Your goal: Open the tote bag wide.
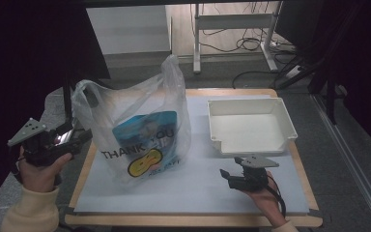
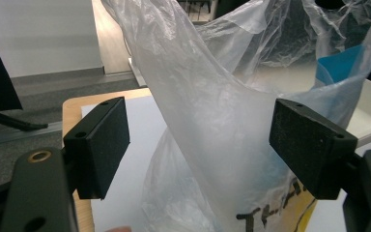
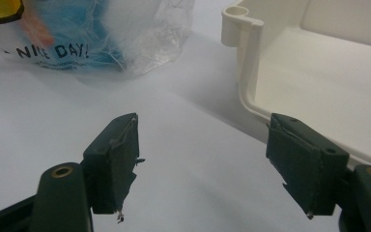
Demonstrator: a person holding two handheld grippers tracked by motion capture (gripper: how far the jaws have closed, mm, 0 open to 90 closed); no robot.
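Observation:
A clear plastic bag (image 1: 140, 130) printed "THANK YOU" with a yellow smiley stands on the left half of the white mat, and a blue packet (image 1: 145, 125) shows through it. My left gripper (image 1: 81, 135) is held at the bag's left side, open. In the left gripper view the bag's film (image 2: 212, 121) rises between the two spread jaws of this gripper (image 2: 200, 116), unclamped, with the blue packet (image 2: 340, 65) behind. My right gripper (image 1: 231, 169) rests low on the mat, open and holding nothing (image 3: 203, 130). It sits in front of an empty white tray (image 1: 290, 121), whose corner (image 3: 244, 53) lies just ahead.
The white mat (image 1: 193, 188) covers a wooden table (image 1: 198, 221); the bag's lower edge (image 3: 125, 34) lies ahead and left of the right gripper. Desk legs and cables (image 1: 241, 46) sit on the floor beyond the table. Dark curtains hang at both sides.

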